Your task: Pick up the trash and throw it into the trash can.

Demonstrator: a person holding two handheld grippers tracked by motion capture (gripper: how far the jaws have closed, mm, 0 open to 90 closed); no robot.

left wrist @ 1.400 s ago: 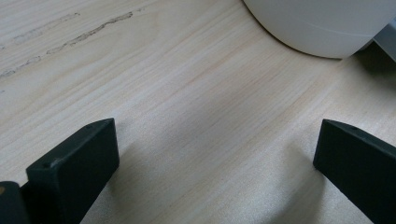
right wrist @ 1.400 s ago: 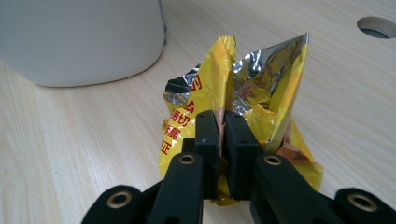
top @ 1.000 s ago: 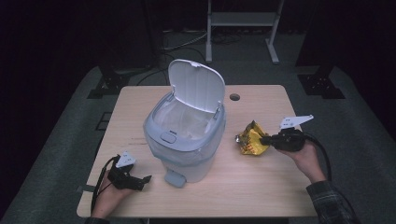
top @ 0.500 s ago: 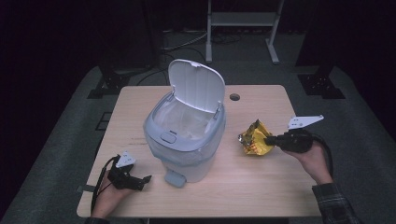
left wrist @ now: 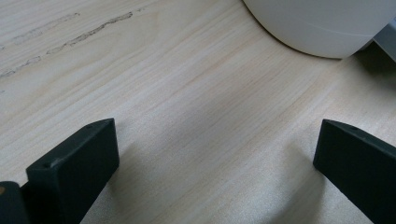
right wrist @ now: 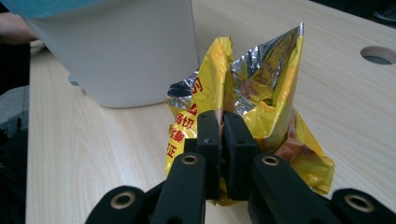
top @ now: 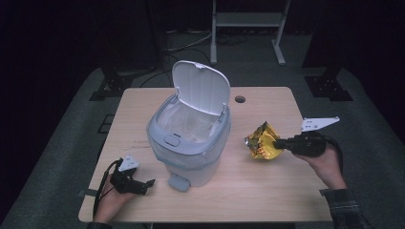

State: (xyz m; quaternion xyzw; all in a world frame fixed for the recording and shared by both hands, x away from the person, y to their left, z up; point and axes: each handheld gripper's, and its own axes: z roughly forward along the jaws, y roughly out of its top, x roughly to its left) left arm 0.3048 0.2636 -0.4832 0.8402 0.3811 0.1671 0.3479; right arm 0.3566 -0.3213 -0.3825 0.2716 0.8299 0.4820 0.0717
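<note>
A grey-white pedal bin stands mid-table with its lid tipped up and back, its liner showing inside. To its right, a crumpled yellow and silver snack bag is pinched by my right gripper, which is shut on the bag's edge; the bag looks slightly raised off the table. My left gripper rests low at the table's front left, open, its jaws wide apart over bare wood, with the bin's base just ahead.
The bin's foot pedal sticks out toward the front edge, close to my left gripper. A round cable hole sits near the table's back edge. Dark floor, cables and a metal stand lie beyond the wooden table.
My right gripper has drifted a little to the right and nearer with the snack bag held in it. The left gripper and the bin have stayed put.
</note>
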